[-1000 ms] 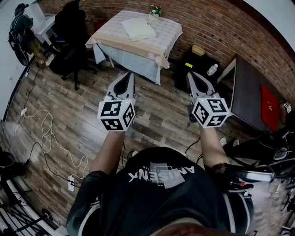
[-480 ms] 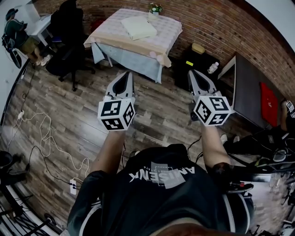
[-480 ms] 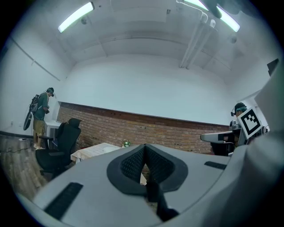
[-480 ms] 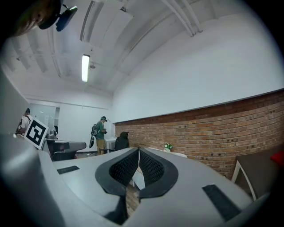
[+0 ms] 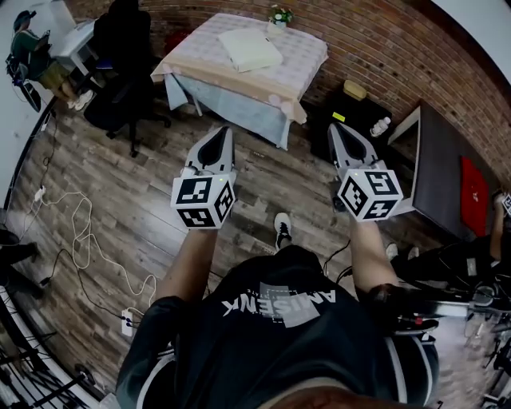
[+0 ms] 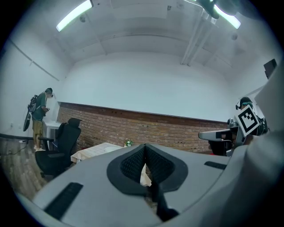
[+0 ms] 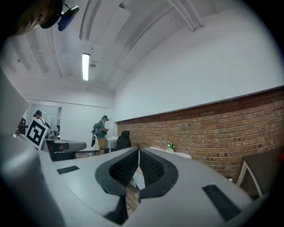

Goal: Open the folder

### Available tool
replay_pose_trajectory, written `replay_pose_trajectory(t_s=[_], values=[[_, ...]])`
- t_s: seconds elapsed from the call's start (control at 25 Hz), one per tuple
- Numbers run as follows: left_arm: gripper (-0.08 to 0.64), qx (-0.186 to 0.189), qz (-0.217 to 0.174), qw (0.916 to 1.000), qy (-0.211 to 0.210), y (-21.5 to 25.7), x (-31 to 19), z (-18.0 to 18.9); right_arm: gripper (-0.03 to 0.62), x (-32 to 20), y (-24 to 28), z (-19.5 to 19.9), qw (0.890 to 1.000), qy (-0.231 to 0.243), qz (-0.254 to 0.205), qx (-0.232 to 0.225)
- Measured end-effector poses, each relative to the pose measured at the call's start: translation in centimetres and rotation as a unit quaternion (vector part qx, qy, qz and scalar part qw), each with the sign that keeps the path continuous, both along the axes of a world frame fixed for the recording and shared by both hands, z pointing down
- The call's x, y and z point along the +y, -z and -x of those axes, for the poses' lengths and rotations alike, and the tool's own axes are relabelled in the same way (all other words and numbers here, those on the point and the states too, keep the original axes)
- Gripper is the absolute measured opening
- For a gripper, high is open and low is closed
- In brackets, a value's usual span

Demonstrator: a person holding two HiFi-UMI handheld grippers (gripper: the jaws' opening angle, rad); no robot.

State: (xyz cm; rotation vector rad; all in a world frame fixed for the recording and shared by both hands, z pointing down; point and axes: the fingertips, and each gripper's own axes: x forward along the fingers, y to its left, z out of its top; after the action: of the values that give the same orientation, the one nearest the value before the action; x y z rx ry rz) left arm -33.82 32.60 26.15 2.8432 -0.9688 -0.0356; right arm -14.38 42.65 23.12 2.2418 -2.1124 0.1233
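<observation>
Folder (image 5: 250, 49) is lying flat on the cloth-covered tabletop (image 5: 303, 57), pale against the patterned cloth and near that tabletop's far edge, just beside a small potted plant (image 5: 279, 14). Both grippers are hanging well apart from it, over the wood floor (image 5: 104, 172), with open floor lying between their tips and the table.

The left gripper (image 5: 225, 130) is pointing level toward the table. Its fingers (image 6: 132, 163) are pressing together at the tips with nothing between them. The right gripper (image 5: 335, 128) is pointing the same way alongside it, and its fingers (image 7: 151, 167) are also meeting at the tips, gripping nothing. Each gripper's marker cube is sitting nearest the person, whose bare forearms are reaching forward from a black T-shirt (image 5: 279, 335). One shoe (image 5: 283, 230) is showing on the floor between the arms.

A brick wall (image 5: 383, 48) is running behind the table. To the table's left a black office chair (image 5: 120, 56) is standing, and beyond it another person (image 5: 30, 49) is standing by a white desk. A white cable (image 5: 80, 232) is trailing in loops across the floor on the left. On the right a dark side table (image 5: 435, 172) is carrying a red item (image 5: 473, 190), and a small bottle (image 5: 380, 126) is sitting on a low black unit beside it.
</observation>
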Motion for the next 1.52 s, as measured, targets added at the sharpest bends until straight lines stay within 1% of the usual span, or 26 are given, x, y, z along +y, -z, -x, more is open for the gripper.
replay_pose_trajectory(t_s=[0.2,0.32,0.48,0.68,0.84,1.08,1.28,1.44,1.52], values=[[0.012,-0.005,0.003,0.9998,0.021,0.2,-4.5,-3.8,0.04,-4.9,-0.5,-4.3,1.0,0.021,0.005,-0.002],[0.012,-0.009,-0.001,0.9995,0.032,0.5,-7.0,-6.4,0.04,-7.8,-0.7,-7.3,0.999,0.035,0.006,-0.009],[0.012,-0.019,0.006,0.9989,0.043,0.1,-9.7,-10.2,0.041,-10.9,-0.9,-11.3,0.999,0.048,0.01,-0.014],[0.012,-0.037,0.009,0.9979,0.052,-0.2,-12.5,-14.9,0.041,-14.1,-1.1,-16.0,0.998,0.062,0.012,-0.019],[0.012,-0.061,0.005,0.9967,0.054,-0.6,-13.9,-18.8,0.041,-15.8,-1.3,-20.0,0.997,0.072,0.009,-0.026],[0.012,-0.093,0.007,0.9932,0.07,-1.1,-15.9,-22.6,0.041,-17.8,-1.7,-25.2,0.996,0.073,0.003,-0.045],[0.012,-0.114,-0.001,0.9909,0.073,-2.0,-17.8,-24.9,0.041,-20.1,-2.7,-27.5,0.995,0.079,0.002,-0.058],[0.014,-0.106,-0.021,0.9908,0.081,-2.3,-20.8,-25.9,0.041,-23.1,-3.1,-28.4,0.995,0.079,0.006,-0.052],[0.014,-0.103,-0.017,0.9913,0.08,-3.2,-22.9,-26.4,0.041,-24.8,-3.4,-28.7,0.996,0.081,0.013,-0.044]])
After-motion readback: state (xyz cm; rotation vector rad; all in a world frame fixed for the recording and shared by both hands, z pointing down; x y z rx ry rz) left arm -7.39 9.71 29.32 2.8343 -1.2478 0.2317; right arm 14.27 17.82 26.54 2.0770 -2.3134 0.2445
